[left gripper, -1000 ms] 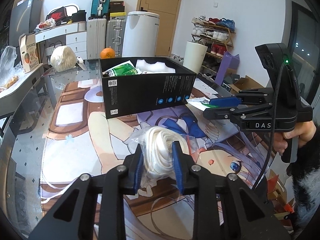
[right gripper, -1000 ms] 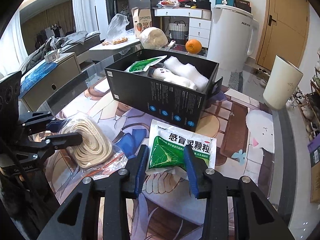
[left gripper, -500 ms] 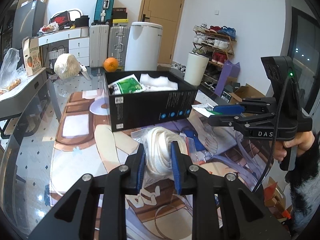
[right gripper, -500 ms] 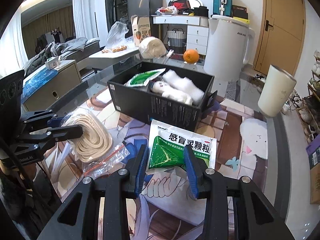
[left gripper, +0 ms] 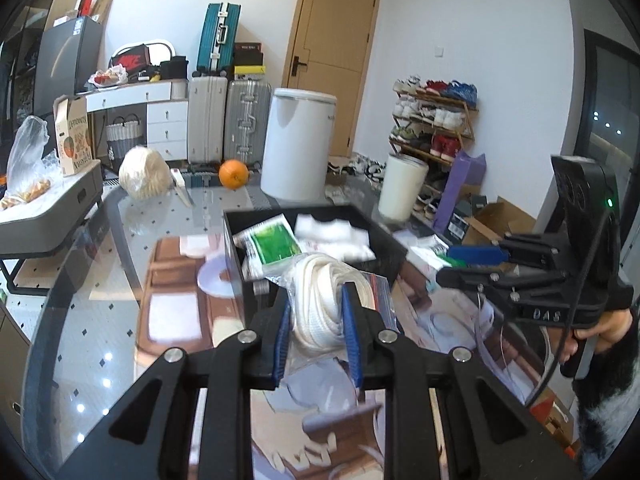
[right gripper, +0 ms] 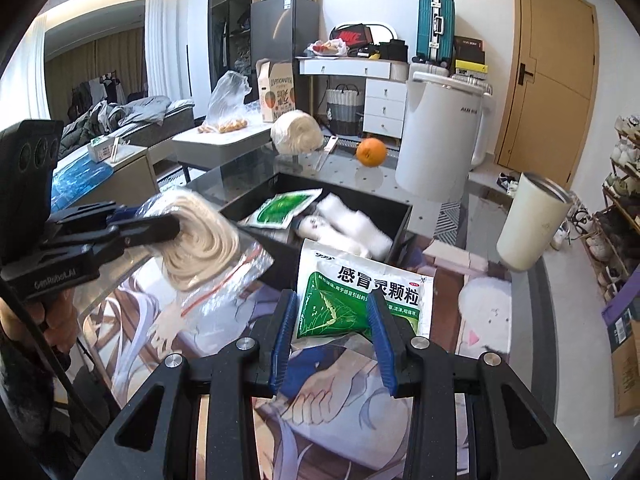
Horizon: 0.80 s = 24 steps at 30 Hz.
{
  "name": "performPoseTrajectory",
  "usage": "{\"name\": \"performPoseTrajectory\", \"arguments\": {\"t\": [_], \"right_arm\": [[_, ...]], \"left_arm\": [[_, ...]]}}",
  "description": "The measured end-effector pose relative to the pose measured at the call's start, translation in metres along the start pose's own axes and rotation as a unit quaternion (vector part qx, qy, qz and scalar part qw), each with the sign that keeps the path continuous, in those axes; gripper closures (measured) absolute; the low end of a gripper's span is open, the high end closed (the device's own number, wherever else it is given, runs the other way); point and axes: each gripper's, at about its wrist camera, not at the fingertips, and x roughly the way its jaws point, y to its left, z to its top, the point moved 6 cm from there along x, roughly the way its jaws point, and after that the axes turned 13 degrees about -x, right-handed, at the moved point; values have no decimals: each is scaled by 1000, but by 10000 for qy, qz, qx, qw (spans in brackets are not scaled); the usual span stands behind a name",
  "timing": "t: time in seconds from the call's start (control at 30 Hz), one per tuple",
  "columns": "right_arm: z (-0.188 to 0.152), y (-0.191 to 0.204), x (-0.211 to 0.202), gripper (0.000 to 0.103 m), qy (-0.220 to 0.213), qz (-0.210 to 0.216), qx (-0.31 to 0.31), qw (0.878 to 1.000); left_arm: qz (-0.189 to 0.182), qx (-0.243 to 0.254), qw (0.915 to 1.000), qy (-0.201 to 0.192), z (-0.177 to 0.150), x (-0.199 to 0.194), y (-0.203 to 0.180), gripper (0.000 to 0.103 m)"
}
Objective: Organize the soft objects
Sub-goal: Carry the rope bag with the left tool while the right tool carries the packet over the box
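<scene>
My left gripper (left gripper: 316, 312) is shut on a clear bag of coiled white rope (left gripper: 324, 300) and holds it in the air at the near wall of the black box (left gripper: 236, 256). The bag also shows in the right wrist view (right gripper: 200, 240). My right gripper (right gripper: 332, 320) is shut on a green and white medicine pouch (right gripper: 360, 300) and holds it above the table, just in front of the box (right gripper: 400, 220). The box holds another green pouch (right gripper: 280, 208) and white soft items (right gripper: 344, 224).
A glass table with a printed anime mat (right gripper: 168, 320) carries the box. Behind it stand an orange (right gripper: 371, 152), a white bundle (right gripper: 296, 132), a white appliance (right gripper: 436, 140) and a cream cup (right gripper: 532, 220). Suitcases (left gripper: 224, 120) and a shoe rack (left gripper: 432, 120) line the walls.
Both grippers have lifted their loads off the table and moved toward the black box. The rope bag now hangs in the air by the box's near wall.
</scene>
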Motion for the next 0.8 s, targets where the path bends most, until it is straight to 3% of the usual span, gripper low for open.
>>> {"name": "performPoseTrajectory", "arguments": {"t": [0.4, 0.8], "right_arm": [[30, -10, 10, 67, -147, -153, -49, 9998], [49, -11, 53, 67, -93, 154, 241, 9995]], "left_arm": [[75, -409, 9988, -274, 45, 39, 17, 81], [181, -825, 9964, -12, 45, 89, 35, 81]]}}
